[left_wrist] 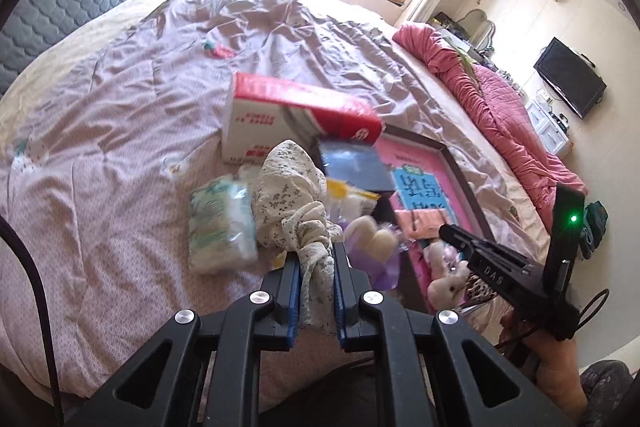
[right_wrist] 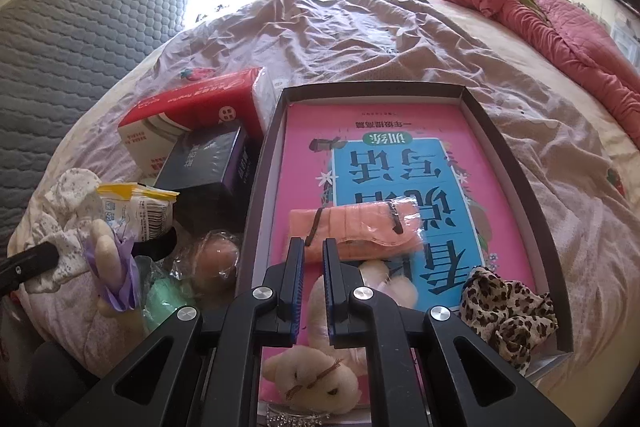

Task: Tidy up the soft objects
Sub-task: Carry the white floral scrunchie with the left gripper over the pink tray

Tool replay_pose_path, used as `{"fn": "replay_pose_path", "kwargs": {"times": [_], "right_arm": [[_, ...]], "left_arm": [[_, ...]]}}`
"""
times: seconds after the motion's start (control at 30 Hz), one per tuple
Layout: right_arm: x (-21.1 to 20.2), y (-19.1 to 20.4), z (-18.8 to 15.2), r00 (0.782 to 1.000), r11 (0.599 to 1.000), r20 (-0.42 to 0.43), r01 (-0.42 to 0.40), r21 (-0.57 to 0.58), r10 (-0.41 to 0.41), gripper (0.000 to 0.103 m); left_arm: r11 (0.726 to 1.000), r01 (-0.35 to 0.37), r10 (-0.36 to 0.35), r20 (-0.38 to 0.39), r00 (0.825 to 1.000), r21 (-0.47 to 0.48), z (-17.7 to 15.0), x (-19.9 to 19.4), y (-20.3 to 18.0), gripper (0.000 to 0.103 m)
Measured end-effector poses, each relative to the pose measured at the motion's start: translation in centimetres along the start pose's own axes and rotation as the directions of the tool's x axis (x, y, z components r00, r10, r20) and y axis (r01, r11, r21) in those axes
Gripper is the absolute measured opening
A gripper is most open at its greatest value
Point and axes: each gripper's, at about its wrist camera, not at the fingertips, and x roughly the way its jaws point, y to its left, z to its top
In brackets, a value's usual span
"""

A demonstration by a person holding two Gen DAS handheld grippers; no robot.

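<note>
My left gripper [left_wrist: 316, 251] is shut on a cream floral cloth bundle [left_wrist: 292, 187], held above the bed beside a shallow dark-rimmed box [right_wrist: 516, 163] lined with a pink book. In the box lie a wrapped peach cloth [right_wrist: 356, 231], a cream plush toy [right_wrist: 316, 379] and a leopard-print scrunchie [right_wrist: 508, 311]. My right gripper [right_wrist: 312, 247] hovers over the box's near end, jaws slightly apart and empty, above the plush toy. The floral bundle also shows at the left in the right wrist view [right_wrist: 72, 219].
Left of the box lie a red-and-white tissue pack [right_wrist: 192, 115], a dark purple box [right_wrist: 208, 163], a yellow-topped snack packet [right_wrist: 136, 207], a plush in purple wrap [right_wrist: 108, 259] and a diaper pack [left_wrist: 222, 223]. A pink quilt [right_wrist: 560, 31] lies at the bed's right edge.
</note>
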Motion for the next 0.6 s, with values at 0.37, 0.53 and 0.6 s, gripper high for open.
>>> {"fn": "replay_pose_path", "kwargs": {"times": [0.37,0.53,0.6], "right_arm": [[-3.1,-1.1,0.1,0.999,1.000,0.052,-0.012,0.013,0.011,0.009],[-4.3,-2.0,0.0,0.997,0.999,0.073,-0.014,0.031,0.012,0.009],[-4.9,-2.4,0.0,0.997,0.999,0.082,-0.014,0.038,0.011,0.009]], "left_arm": [[0.993,0.062,-0.065,0.021,0.998,0.102,1.7,-0.2,-6.3,0.014],[0.984,0.089,-0.090,-0.002,0.996,0.154,1.7,0.8,-9.5,0.014],[0.980,0.097,-0.096,-0.010,0.995,0.172,1.6,1.2,-10.5,0.014]]}}
